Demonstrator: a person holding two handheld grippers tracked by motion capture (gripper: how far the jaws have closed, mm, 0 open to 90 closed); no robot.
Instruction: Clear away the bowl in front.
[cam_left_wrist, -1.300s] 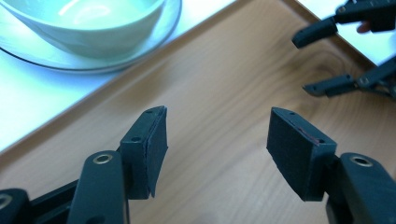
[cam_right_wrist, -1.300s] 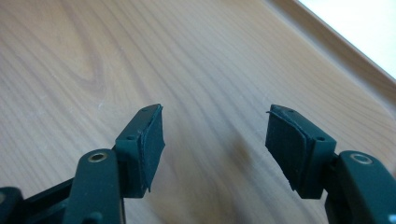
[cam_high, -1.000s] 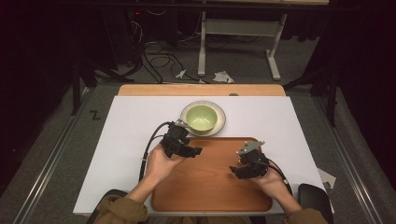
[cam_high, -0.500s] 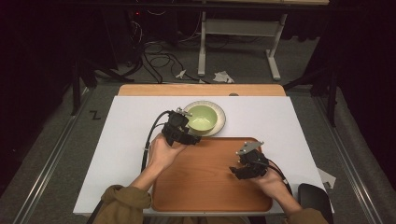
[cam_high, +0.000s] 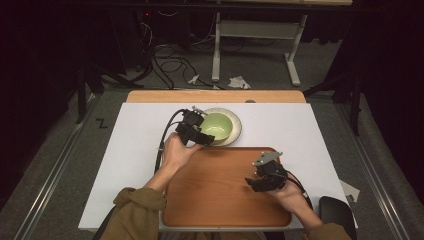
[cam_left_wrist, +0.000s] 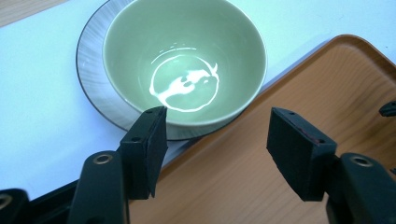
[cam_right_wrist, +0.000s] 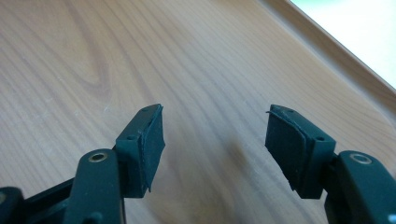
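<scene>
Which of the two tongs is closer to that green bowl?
The left. The left tongs hover open at the green bowl's near rim, while the right tongs hover open over the wooden tray, well short of it.

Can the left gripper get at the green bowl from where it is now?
Probably yes. The left gripper is open, its jaws apart just short of the green bowl, which sits on a plate; nothing lies between them.
</scene>
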